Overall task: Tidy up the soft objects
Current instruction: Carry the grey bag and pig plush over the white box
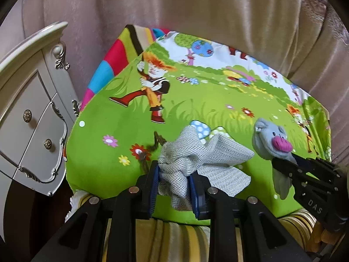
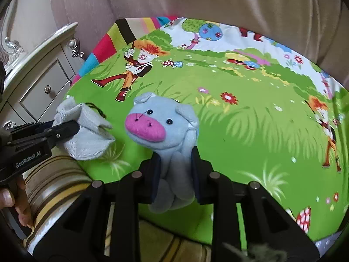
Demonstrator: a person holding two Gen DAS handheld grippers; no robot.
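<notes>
Grey herringbone cloth hangs pinched in the left gripper, near the mat's front edge; just to its right, the right gripper clamps the blue plush pig, upright.

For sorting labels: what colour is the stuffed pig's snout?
Pink, on the grey-blue plush pig; the right wrist view shows it best.

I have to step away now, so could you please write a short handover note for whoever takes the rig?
Left gripper: shut on the grey herringbone cloth pouch, held above the green cartoon sheet.
Right gripper: shut on the grey plush pig, also off the sheet.
Done: both soft things picked up.
Left: place both; no container is visible.
</notes>
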